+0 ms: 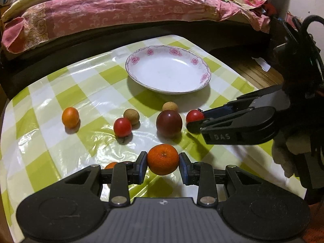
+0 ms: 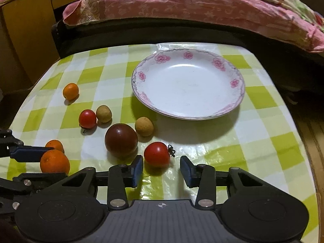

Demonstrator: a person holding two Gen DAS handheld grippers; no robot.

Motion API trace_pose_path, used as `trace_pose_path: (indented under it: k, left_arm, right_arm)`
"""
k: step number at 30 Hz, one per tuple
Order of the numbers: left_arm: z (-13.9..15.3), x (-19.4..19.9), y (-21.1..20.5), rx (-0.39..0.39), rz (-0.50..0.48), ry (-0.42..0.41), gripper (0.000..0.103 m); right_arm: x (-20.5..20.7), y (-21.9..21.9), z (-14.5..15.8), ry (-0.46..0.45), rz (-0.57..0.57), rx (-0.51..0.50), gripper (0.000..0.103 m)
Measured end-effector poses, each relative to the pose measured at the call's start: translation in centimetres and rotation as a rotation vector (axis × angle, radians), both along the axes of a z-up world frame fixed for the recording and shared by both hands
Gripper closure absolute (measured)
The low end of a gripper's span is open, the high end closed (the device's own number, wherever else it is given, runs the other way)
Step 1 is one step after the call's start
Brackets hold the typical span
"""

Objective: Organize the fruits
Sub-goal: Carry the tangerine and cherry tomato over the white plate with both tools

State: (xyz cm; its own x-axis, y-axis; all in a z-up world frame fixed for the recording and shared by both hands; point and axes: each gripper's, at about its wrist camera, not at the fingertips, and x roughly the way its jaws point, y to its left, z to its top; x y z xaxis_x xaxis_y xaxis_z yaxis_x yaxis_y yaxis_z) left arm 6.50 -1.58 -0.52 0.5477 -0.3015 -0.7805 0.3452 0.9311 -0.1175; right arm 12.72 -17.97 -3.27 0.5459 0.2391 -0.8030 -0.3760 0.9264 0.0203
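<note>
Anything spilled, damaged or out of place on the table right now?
Nothing stands out. The plate sits flat and empty, loose fruit lies intact on the checked cloth, and the left tongs hold a whole orange.

small orange [image 1: 111,165]: mostly hidden behind left gripper's arm in left wrist view; only a sliver shows.
big mandarin [image 2: 54,162]: in right wrist view, top edge covered by a blue finger pad, bottom by black linkage.
right gripper [image 1: 197,121]: body cut off at right edge of left view; far finger partly hidden (behind the near one).
tomato stem [image 2: 171,150]: too small to tell detail.
bed [image 1: 121,10]: cut off at top, both views.
worktop [image 2: 263,141]: near edge hidden under gripper bodies.
</note>
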Motion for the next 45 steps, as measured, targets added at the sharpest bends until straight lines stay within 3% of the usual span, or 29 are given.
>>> trace_pose_path:
  k: [3,13,27,36,45]
  left_arm:
    - [-0.1,0.4,0.0,0.007,-0.012,0.003,0.063]
    - [0.5,2.0,-0.4,0.008,-0.034,-0.013,0.063]
    - [1.4,7.6,-2.5,0.041,-0.04,-0.084,0.063]
    - [0.5,11.4,-4.3,0.079,-0.044,-0.114,0.063]
    - [-0.9,12.7,-4.8,0.099,-0.046,-0.104,0.063]
  right_arm:
    - [0.3,0.4,-0.3,0.009,0.024,0.004,0.075]
    - [0.9,0.1,-0.1,0.039,0.006,0.032,0.077]
    - [1.5,-1.7,3.3,-0.023,-0.074,0.115,0.077]
    - [5.0,-2.2,2.7,-0.049,-0.108,0.07,0.077]
    - [7.6,-2.7,1.4,-0.05,-0.107,0.044,0.077]
